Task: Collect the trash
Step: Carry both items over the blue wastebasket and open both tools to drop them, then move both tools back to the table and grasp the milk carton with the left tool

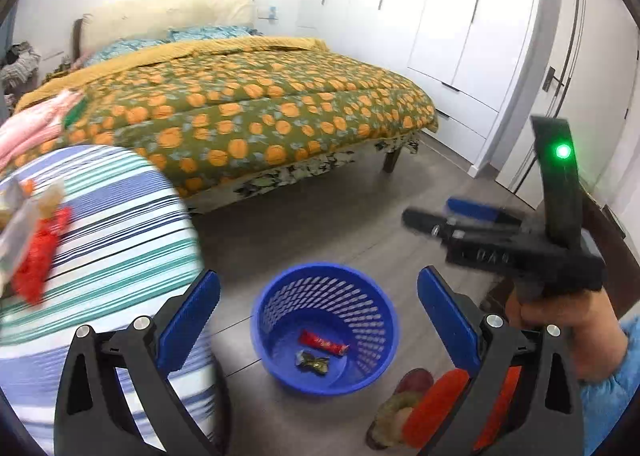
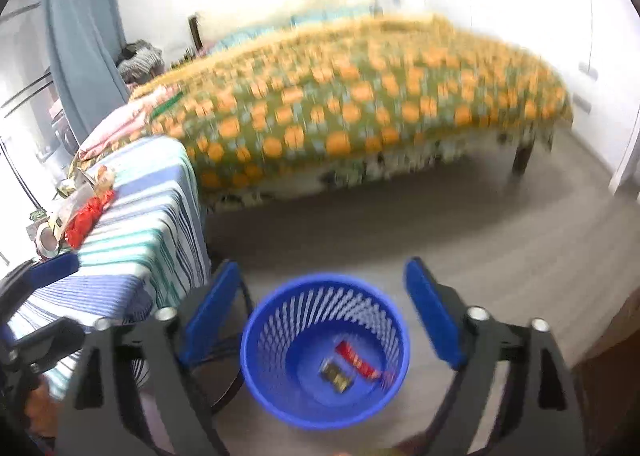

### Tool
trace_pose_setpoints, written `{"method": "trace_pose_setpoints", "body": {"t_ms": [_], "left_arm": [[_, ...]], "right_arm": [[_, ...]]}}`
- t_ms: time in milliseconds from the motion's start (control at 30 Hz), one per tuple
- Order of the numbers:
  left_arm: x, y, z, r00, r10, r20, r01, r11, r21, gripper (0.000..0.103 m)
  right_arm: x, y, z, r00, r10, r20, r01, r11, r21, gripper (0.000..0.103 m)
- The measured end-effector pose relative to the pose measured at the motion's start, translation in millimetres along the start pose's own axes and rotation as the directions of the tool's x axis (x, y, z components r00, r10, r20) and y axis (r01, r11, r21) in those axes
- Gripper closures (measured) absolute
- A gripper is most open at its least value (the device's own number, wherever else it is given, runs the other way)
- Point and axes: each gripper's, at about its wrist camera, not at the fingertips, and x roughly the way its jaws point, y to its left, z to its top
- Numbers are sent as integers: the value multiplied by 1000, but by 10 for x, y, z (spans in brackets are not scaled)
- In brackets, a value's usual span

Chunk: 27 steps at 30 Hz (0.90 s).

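Observation:
A blue mesh basket [image 1: 372, 320] [image 2: 260, 348] stands on the floor. In it lie a red wrapper [image 1: 324, 343] [image 2: 358, 364] and a crumpled gold wrapper [image 1: 313, 363] [image 2: 336, 374]. My left gripper [image 1: 318, 284] hangs above the basket, open, with nothing between its blue pads. My right gripper [image 2: 324, 272] [image 1: 440, 212] is also over the basket, open and empty. More trash lies on the striped table [image 1: 120, 216] [image 2: 148, 232]: a red wrapper [image 1: 38, 256] [image 2: 86, 218] and clear packets [image 1: 16, 224].
A bed [image 1: 248, 104] with an orange-patterned quilt stands behind the basket. White wardrobes [image 1: 448, 28] line the right wall. A hand [image 1: 552, 312] in a blue sleeve holds the right gripper. Slippers [image 1: 400, 412] are on the floor beside the basket. A tape roll [image 2: 46, 242] sits on the table.

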Motion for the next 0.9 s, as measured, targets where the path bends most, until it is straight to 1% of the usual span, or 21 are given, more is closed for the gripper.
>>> {"method": "trace_pose_setpoints", "body": {"t_ms": [67, 100, 167, 200, 233, 300, 400, 433, 500, 533, 567, 600, 700, 733, 800, 900], "left_arm": [[-156, 135, -78, 1000, 23, 2, -23, 1000, -14, 5], [-265, 238, -148, 999, 48, 5, -48, 999, -20, 5], [-419, 418, -273, 995, 104, 9, -104, 994, -24, 5], [-502, 514, -337, 992, 129, 12, -129, 991, -27, 5], [-619, 660, -420, 985, 172, 13, -171, 985, -36, 5], [-752, 864, -500, 976, 216, 11, -215, 975, -56, 5], [-976, 1242, -663, 959, 283, 0, -282, 954, -101, 5], [-1043, 1370, -722, 950, 311, -9, -310, 944, -116, 5], [-1148, 1575, -823, 935, 354, -25, -354, 925, -141, 5], [-1228, 1728, -898, 923, 383, -35, -383, 910, -159, 5], [-1266, 1797, -939, 916, 398, -41, -399, 901, -167, 5], [-1310, 1866, -978, 908, 416, -49, -418, 891, -176, 5], [-1471, 2092, -1126, 876, 477, -75, -482, 852, -205, 5], [-1496, 2125, -1146, 870, 486, -81, -492, 845, -210, 5], [-1555, 2198, -1215, 860, 501, -97, -509, 831, -225, 5], [-1609, 2349, -1284, 856, 501, -123, -515, 817, -258, 5]], "right_arm": [[-95, 154, 33, 998, -19, 63, 22, 999, -42, 6], [-133, 239, 42, 996, -30, 88, 36, 997, -63, 5], [-197, 475, 41, 989, -53, 137, 70, 990, -121, 5], [-207, 591, 28, 988, -55, 142, 76, 986, -146, 5], [-203, 720, 15, 988, -52, 143, 77, 982, -171, 5], [-196, 992, -53, 990, -22, 138, 50, 977, -206, 5], [-149, 1457, -179, 994, 45, 100, -21, 971, -236, 5], [-135, 1569, -210, 994, 58, 89, -35, 970, -240, 5], [-65, 1881, -303, 997, 74, 39, -62, 966, -252, 5], [-47, 1992, -342, 997, 71, 24, -62, 964, -259, 5], [-12, 2148, -391, 996, 87, 5, -82, 960, -268, 5], [19, 2263, -430, 994, 107, -12, -106, 957, -271, 5], [105, 2624, -507, 983, 166, -77, -181, 946, -269, 5], [144, 2771, -520, 978, 184, -99, -205, 938, -281, 5], [189, 2938, -528, 974, 193, -117, -220, 927, -303, 5], [298, 3162, -487, 972, 191, -135, -226, 918, -325, 5]]}}
